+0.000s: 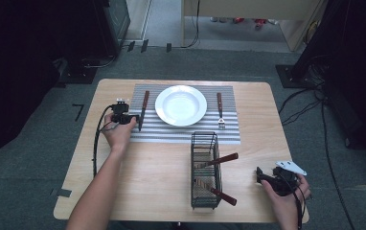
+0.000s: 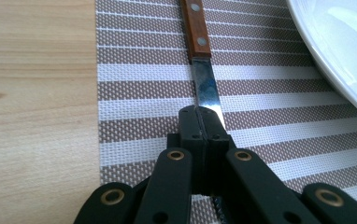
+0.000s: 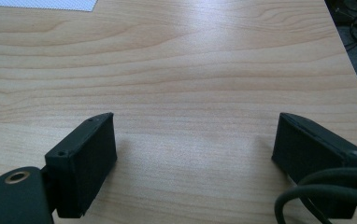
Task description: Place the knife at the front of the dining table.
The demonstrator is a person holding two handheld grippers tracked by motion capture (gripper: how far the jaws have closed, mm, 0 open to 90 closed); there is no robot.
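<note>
A knife (image 1: 143, 108) with a brown wooden handle lies on the striped placemat (image 1: 186, 132), left of the white plate (image 1: 181, 105). My left gripper (image 1: 132, 118) is at the blade end. In the left gripper view its jaws (image 2: 201, 114) stand pressed together over the knife (image 2: 203, 79). They cover the blade's tip, and the flat blade does not pass between them. A fork (image 1: 220, 111) lies right of the plate. My right gripper (image 1: 263, 175) rests near the table's front right corner, open (image 3: 195, 140) over bare wood with nothing between its fingers.
A black wire basket (image 1: 205, 170) stands at the table's front middle with two wooden-handled utensils (image 1: 222, 159) sticking out to the right. Bare tabletop (image 1: 147, 177) lies between my two arms. Cables run across the floor on the right.
</note>
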